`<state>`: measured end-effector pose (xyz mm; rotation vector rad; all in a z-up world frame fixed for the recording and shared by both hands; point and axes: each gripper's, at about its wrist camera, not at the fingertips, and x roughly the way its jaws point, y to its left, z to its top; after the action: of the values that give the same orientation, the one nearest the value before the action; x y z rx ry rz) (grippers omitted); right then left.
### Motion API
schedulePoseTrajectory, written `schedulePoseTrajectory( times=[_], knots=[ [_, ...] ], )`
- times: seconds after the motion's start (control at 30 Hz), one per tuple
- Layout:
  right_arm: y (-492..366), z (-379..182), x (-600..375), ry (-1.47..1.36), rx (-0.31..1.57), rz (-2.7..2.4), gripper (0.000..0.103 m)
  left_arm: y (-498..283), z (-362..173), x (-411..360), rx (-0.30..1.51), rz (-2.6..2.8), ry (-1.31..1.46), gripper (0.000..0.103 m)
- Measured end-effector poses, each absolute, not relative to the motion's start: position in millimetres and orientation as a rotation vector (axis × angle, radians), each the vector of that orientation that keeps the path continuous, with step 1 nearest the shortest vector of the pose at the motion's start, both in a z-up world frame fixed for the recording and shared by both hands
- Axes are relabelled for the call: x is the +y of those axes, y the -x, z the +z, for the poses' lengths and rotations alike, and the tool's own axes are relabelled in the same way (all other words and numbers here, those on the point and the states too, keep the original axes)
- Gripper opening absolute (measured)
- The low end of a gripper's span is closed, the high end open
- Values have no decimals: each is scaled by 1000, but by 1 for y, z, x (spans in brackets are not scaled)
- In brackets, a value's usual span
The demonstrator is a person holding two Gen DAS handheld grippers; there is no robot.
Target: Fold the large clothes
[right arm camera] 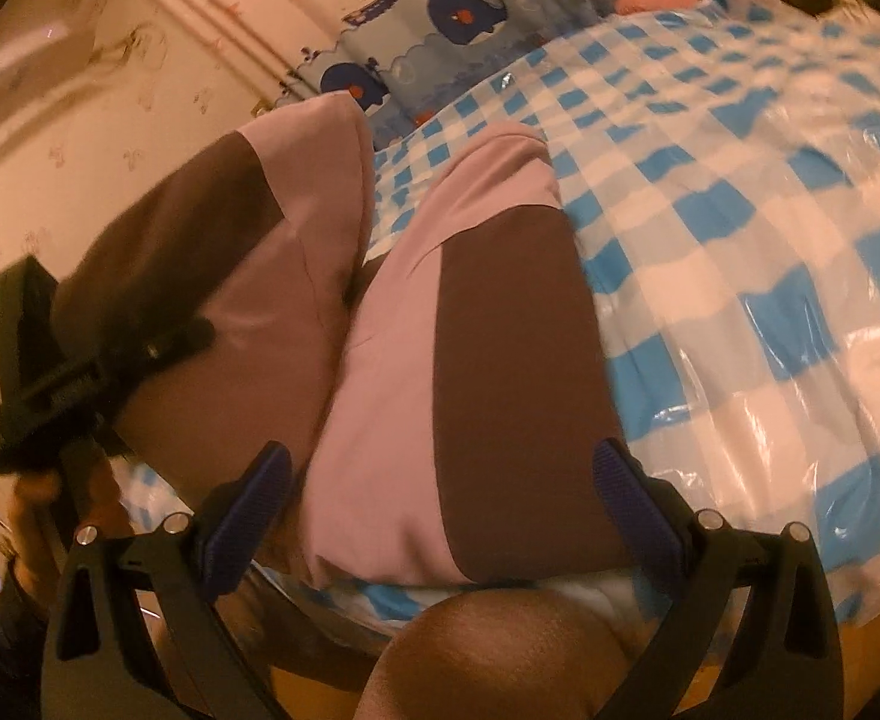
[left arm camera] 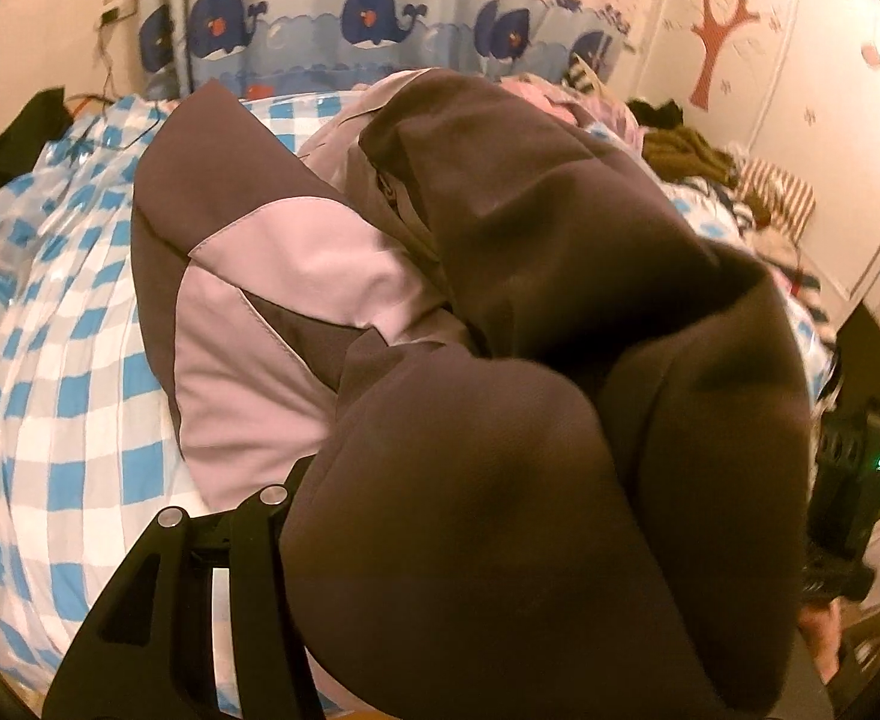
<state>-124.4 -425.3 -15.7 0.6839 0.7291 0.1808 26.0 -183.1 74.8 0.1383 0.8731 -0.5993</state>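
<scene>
A brown and pale pink garment (left arm camera: 296, 300) lies on a blue-and-white checked bed cover (left arm camera: 50, 372). In the left wrist view, a lifted brown fold (left arm camera: 529, 480) drapes over my left gripper and hides its fingertips; only the left finger's base (left arm camera: 218, 534) shows. In the right wrist view, my left gripper (right arm camera: 158, 348) is shut on a raised part of the garment (right arm camera: 248, 276). My right gripper (right arm camera: 440, 498) is open, its blue-padded fingers either side of the garment's lower end (right arm camera: 469, 420) near the bed's front edge.
A whale-print curtain (left arm camera: 368, 18) hangs behind the bed. A pile of other clothes (left arm camera: 709, 162) lies at the bed's far right by a wall with a tree sticker (left arm camera: 715, 30). The checked cover is wrapped in shiny plastic (right arm camera: 769, 270). Wooden floor (right arm camera: 320, 684) shows below the bed edge.
</scene>
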Motion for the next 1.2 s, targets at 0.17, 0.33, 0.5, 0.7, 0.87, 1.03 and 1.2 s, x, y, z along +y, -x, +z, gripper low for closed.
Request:
schedulePoseTrajectory(
  times=[0.17, 0.33, 0.5, 0.7, 0.87, 1.03, 1.2],
  knots=[
    [132, -20, -444, -785, 705, 182, 97, -14, 69, -214, 860, -583, -255, 52],
    [142, -23, -464, -865, 682, 169, 97, 4, 61, -247, 839, -586, -373, 53],
    [150, -22, -481, -898, 660, 148, 97, 20, 51, -276, 818, -601, -481, 55],
    [150, -1, -506, -864, 624, 113, 97, 33, 39, -302, 799, -613, -571, 57],
    [136, 41, -519, -756, 594, 121, 97, 42, 29, -315, 773, -613, -624, 58],
    [94, 94, -503, -564, 624, 205, 97, 53, 19, -327, 739, -609, -691, 59],
    [21, 116, -462, -376, 761, 364, 97, 65, 11, -336, 708, -612, -743, 60]
  ],
)
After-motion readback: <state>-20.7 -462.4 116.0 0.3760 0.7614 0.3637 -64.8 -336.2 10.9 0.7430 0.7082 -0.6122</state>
